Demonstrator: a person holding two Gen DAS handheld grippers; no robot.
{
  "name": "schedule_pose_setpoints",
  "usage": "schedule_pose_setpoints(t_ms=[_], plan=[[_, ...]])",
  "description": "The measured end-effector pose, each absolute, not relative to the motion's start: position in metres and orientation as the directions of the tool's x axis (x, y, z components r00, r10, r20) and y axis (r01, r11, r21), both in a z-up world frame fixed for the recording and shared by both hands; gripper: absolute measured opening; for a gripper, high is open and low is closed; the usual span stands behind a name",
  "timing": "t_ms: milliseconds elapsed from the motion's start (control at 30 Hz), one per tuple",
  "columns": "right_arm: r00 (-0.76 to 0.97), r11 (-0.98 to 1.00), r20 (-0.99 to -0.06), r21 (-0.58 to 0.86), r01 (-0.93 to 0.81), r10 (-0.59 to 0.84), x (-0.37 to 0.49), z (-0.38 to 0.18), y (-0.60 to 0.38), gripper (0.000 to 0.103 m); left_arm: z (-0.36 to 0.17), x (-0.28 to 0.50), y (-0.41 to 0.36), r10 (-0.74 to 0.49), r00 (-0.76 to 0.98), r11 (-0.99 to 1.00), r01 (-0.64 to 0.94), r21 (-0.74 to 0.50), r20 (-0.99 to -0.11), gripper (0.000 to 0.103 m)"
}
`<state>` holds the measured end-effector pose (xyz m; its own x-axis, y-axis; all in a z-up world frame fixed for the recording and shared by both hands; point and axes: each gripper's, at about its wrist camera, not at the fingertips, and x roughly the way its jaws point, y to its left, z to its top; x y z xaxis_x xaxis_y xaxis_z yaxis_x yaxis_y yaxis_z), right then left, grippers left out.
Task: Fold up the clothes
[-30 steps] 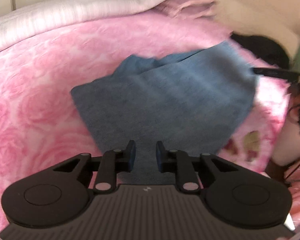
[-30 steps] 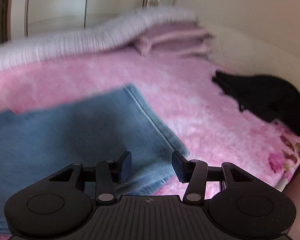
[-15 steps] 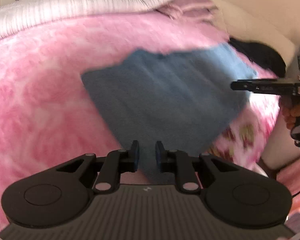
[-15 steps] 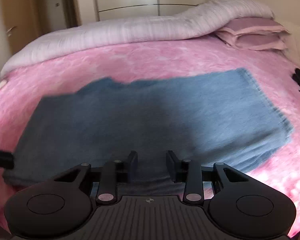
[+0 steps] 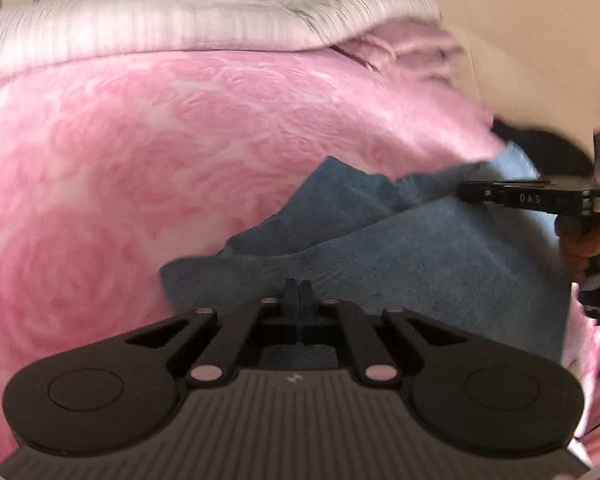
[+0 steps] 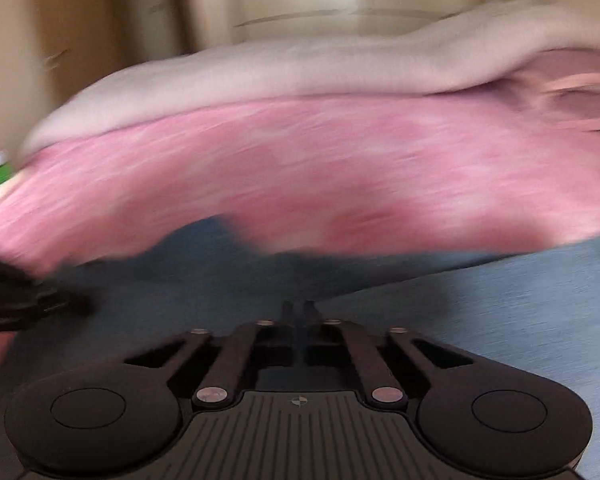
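The pink bedspread (image 5: 148,160) carries the blue garment (image 5: 420,256), its long axis running across in front of us. We pinch its near edge with the left gripper (image 5: 299,286) and the right gripper (image 6: 299,306), both clamped on cloth (no containers here).

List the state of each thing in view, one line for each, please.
Left gripper: shut on the blue cloth.
Right gripper: shut on the blue cloth.
Blue cloth: partly folded, near edge gripped, lying on the blanket.
Blanket: spread flat over the bed.
Quilt: bunched along the far side.
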<state>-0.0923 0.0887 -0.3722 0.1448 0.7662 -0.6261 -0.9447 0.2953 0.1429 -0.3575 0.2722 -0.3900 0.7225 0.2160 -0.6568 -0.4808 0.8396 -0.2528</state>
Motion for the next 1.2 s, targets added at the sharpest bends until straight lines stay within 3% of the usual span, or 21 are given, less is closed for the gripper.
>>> schedule_pose_setpoints(t_ms=[200,300,433,467,533,700,867,967,1200], plan=[[0.293,0.476,-0.578,0.191,-0.858,0.761,-0.048,-0.356,0.044,0.000,-0.380,-0.379,0.276,0.268,0.738,0.772,-0.549,-0.319,-0.620,0.002],[0.368,0.531,-0.564,0.152,-0.833,0.739,-0.057,-0.341,0.016,0.000,-0.368,-0.392,0.265,0.300,0.741,0.755,-0.569,-0.325,-0.601,0.003],[0.437,0.581,-0.584,0.075,-0.810,0.684,-0.080,-0.346,-0.014,0.008,-0.364,-0.404,0.233,0.255,0.749,0.781,-0.532,-0.326,-0.611,0.003],[0.445,0.586,-0.601,0.047,-0.809,0.664,-0.086,-0.353,-0.019,0.013,-0.365,-0.405,0.222,0.224,0.756,0.797,-0.506,-0.331,-0.616,0.003],[0.455,0.571,-0.623,-0.018,-0.821,0.636,-0.097,-0.371,-0.028,0.014,-0.369,-0.408,0.197,0.187,0.738,0.831,-0.471,-0.296,-0.648,0.004],[0.462,0.610,-0.628,0.026,-0.792,0.626,-0.106,-0.355,-0.036,0.014,-0.366,-0.422,0.160,0.239,0.687,0.841,-0.500,-0.208,-0.686,0.004],[0.403,0.555,-0.643,0.041,-0.831,0.651,-0.140,-0.363,-0.037,0.020,-0.368,-0.425,0.154,0.252,0.657,0.817,-0.538,-0.208,-0.711,0.005],[0.462,0.557,-0.609,-0.039,-0.829,0.644,-0.158,-0.380,-0.035,0.021,-0.371,-0.421,0.152,0.267,0.639,0.812,-0.552,-0.188,-0.721,0.006],[0.480,0.580,-0.661,-0.083,-0.810,0.576,-0.161,-0.376,-0.020,0.021,-0.374,-0.426,0.155,0.265,0.643,0.791,-0.571,-0.219,-0.718,0.007]])
